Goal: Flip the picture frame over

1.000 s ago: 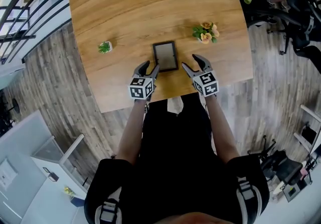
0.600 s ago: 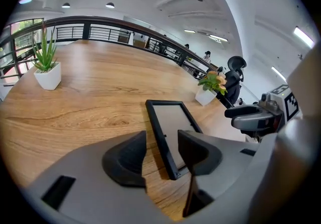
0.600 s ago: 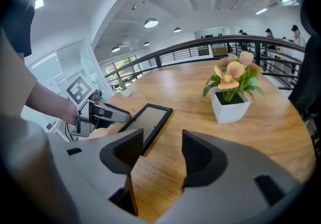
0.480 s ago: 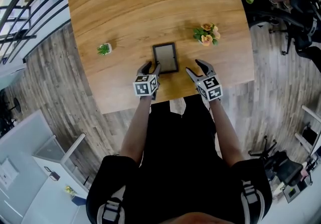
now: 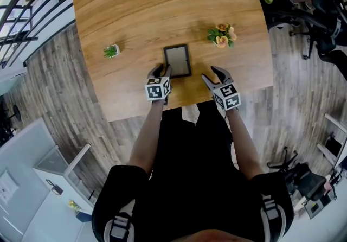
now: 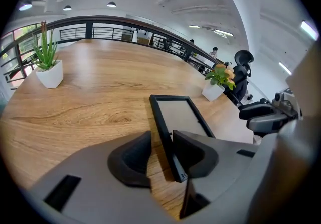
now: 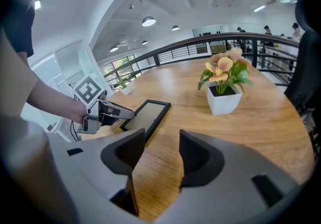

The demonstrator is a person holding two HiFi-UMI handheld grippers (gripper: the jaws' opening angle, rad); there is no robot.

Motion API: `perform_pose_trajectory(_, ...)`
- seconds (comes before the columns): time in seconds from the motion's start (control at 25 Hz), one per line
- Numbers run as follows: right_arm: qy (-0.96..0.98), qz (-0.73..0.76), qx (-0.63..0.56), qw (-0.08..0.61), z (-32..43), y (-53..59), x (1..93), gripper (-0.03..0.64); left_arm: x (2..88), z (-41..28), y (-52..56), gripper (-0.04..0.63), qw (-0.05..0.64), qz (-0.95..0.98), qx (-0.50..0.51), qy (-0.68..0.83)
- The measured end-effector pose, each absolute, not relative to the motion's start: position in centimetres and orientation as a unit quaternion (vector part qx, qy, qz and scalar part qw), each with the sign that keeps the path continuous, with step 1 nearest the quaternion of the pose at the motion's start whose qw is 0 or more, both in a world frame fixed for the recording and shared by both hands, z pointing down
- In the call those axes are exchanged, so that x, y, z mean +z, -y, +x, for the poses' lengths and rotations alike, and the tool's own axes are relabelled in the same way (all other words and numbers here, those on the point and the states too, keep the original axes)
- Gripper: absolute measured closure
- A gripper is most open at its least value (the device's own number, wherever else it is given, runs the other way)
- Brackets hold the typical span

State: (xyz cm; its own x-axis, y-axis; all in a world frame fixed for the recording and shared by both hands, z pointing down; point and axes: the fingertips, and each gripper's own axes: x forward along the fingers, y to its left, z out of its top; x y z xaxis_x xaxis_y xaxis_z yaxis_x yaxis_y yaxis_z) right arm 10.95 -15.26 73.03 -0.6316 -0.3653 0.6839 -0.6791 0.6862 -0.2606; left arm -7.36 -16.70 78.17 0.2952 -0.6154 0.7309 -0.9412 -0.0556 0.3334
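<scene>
The left tool (image 6: 161, 140) straddles the near left rail of the black rectangular picture frame (image 6: 180, 115). Its jaws have just been closing and now stand fairly narrow. The right pad sits against the inner side of the rail, while a thin strip of wood shows between the left pad and the rail. The right tool (image 7: 163, 142) has also been closing. It is half open over bare wood, with nothing between its jaws.

The frame lies flat near the front edge of the light wooden tabletop (image 5: 162, 2), between the two tools.

In the head view the marker cube hides the jaws of the left tool (image 5: 162, 68) and the frame's near corner. The left gripper view alone shows the rail between the pads, though the right pad covers part of the pane. The right gripper view shows the left tool from the side, at the frame's near end.
</scene>
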Motion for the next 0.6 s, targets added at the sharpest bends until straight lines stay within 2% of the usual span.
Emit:
perform_pose_trajectory(0.2, 0.867, 0.300, 0.252, 0.308, 10.85, 15.10, 73.12, 0.393, 78.33, -7.17, 16.76, 0.445, 0.388, 0.694, 0.224, 0.563)
perform_pose_trajectory(0.52, 0.870, 0.296, 0.248, 0.307, 10.57, 15.42, 72.27, 0.394, 78.56, -7.17, 16.81, 0.451, 0.406, 0.678, 0.226, 0.570)
perform_pose_trajectory(0.6, 0.871, 0.293, 0.244, 0.309, 10.54, 15.58, 72.36, 0.394, 78.59, -6.80, 16.77, 0.498, 0.412, 0.677, 0.220, 0.568)
